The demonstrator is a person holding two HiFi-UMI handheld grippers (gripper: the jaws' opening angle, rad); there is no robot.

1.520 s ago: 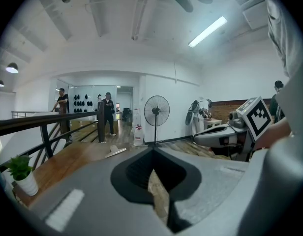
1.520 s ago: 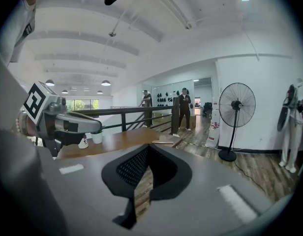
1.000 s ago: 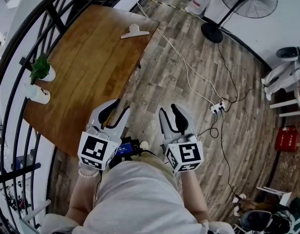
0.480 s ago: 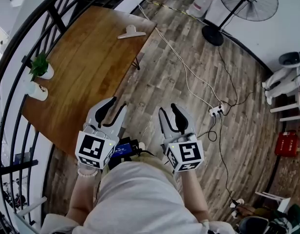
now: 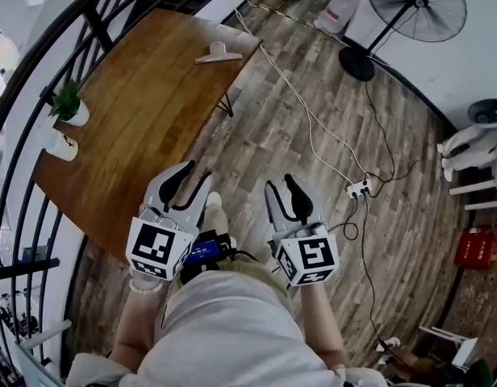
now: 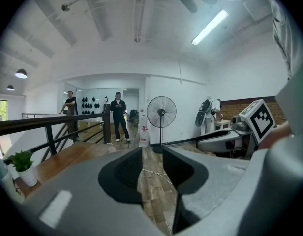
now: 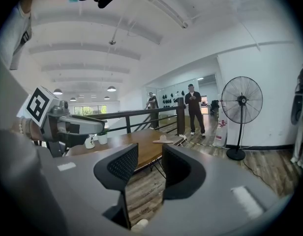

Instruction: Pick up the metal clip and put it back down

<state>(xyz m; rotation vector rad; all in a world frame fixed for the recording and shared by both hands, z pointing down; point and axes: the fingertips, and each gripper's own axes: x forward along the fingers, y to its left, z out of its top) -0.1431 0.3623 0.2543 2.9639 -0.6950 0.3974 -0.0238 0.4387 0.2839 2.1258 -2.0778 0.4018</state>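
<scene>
The metal clip (image 5: 218,53) lies flat near the far right corner of the wooden table (image 5: 144,111); the right gripper view shows the clip (image 7: 164,139) small on the tabletop (image 7: 136,146). My left gripper (image 5: 193,177) hangs over the table's near corner, jaws open and empty. Beside it, over the plank floor, my right gripper (image 5: 280,185) is also open and holds nothing. Both are far from the clip. In the left gripper view the left gripper (image 6: 152,167) points along the floor toward a fan.
A potted plant (image 5: 68,107) and a white cup (image 5: 59,145) stand at the table's left edge by a black railing (image 5: 39,71). A white cable (image 5: 305,111) and power strip (image 5: 360,187) cross the floor. A standing fan (image 5: 398,10) is far right. Two people (image 7: 191,107) stand beyond.
The view has shifted forward slightly, so the table and clip sit a little lower and nearer. A shoe tip now shows between the grippers. Both grippers stay open and level.
</scene>
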